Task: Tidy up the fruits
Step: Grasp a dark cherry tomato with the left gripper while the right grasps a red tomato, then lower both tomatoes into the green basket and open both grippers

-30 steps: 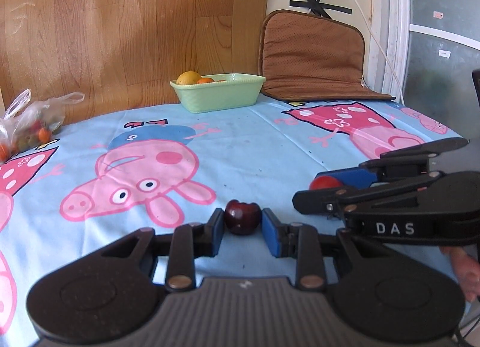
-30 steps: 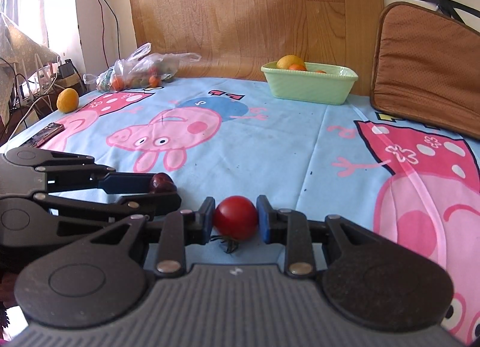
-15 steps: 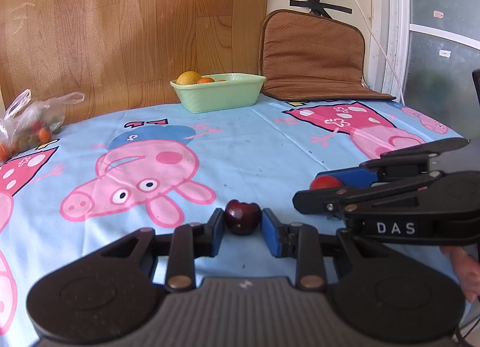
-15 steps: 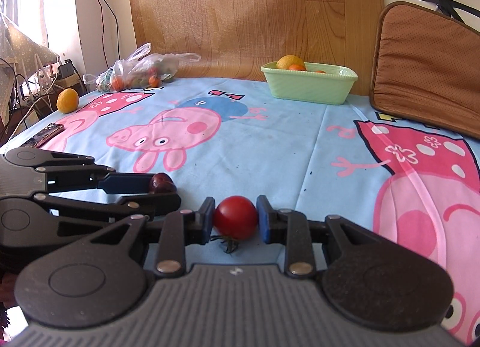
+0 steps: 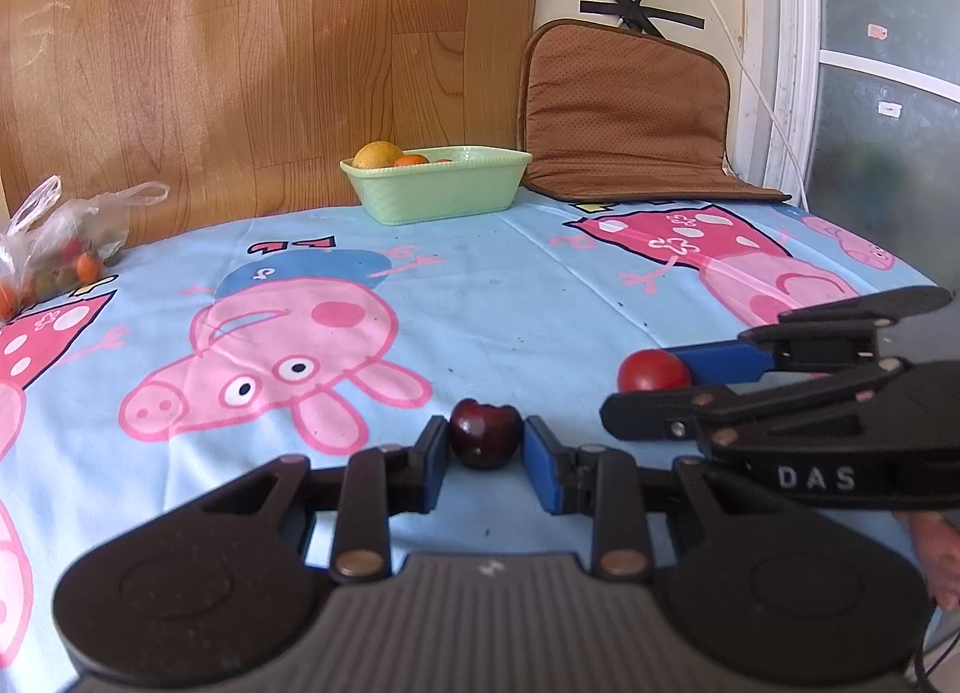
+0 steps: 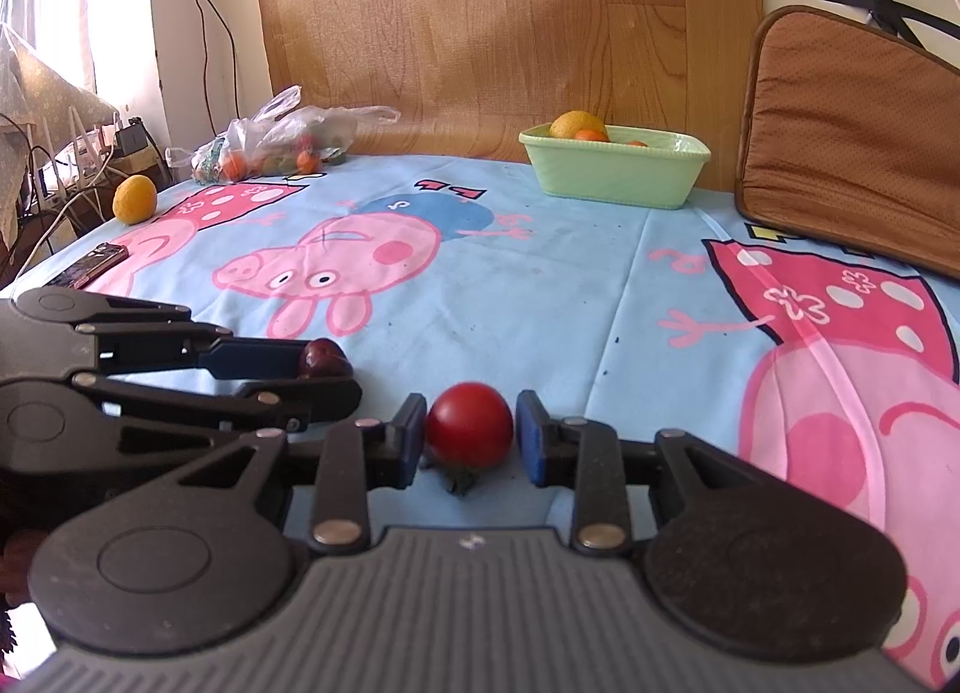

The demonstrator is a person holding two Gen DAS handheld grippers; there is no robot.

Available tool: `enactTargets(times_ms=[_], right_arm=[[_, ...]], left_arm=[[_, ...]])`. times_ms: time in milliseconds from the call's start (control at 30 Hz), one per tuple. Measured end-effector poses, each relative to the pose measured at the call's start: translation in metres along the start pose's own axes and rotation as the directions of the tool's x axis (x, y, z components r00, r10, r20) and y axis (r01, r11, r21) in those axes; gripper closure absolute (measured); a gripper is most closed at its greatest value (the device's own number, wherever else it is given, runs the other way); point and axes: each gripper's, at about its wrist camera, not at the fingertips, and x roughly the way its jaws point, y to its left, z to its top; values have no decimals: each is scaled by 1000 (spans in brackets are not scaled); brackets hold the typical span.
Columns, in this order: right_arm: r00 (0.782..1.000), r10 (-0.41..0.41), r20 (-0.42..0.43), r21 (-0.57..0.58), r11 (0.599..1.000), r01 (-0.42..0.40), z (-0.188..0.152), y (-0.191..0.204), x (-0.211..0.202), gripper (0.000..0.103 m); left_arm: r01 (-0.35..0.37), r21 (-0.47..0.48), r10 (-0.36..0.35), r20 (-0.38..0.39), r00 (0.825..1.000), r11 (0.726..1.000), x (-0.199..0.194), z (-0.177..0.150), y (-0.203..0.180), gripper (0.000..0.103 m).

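**Two grippers low over cartoon tablecloth, one fruit apiece**

Left gripper [image 5: 485,456] pinching dark red cherry [image 5: 485,432] between blue pads, low over blue cartoon tablecloth [image 5: 540,297]. Right gripper [image 6: 470,440] just beside, jaws easing apart around red tomato [image 6: 470,423], a thin gap at the right pad, green stem down on the cloth. Far back near the wood-grain wall: pale green basket [image 6: 618,168] with orange fruits inside, brown cushion [image 6: 858,135] leaning alongside. At far left: clear plastic bag [image 6: 270,144] of small fruits, lone orange [image 6: 134,199] near the table edge.
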Motion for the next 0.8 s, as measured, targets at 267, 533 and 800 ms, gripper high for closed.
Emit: enactTargets(times_ms=[267, 533, 800], right_arm=[[1000, -25, 5, -40, 999, 25, -5, 7, -3, 62], [999, -36, 8, -41, 999, 36, -6, 8, -5, 62], [999, 16, 36, 20, 1000, -17, 14, -9, -8, 71]], left_arm=[[5, -7, -5, -1, 1000, 1000, 0, 0, 1, 75], [5, -3, -5, -3, 1000, 1000, 0, -2, 0, 76], [96, -54, -96, 0, 995, 994, 6, 57, 23, 76]])
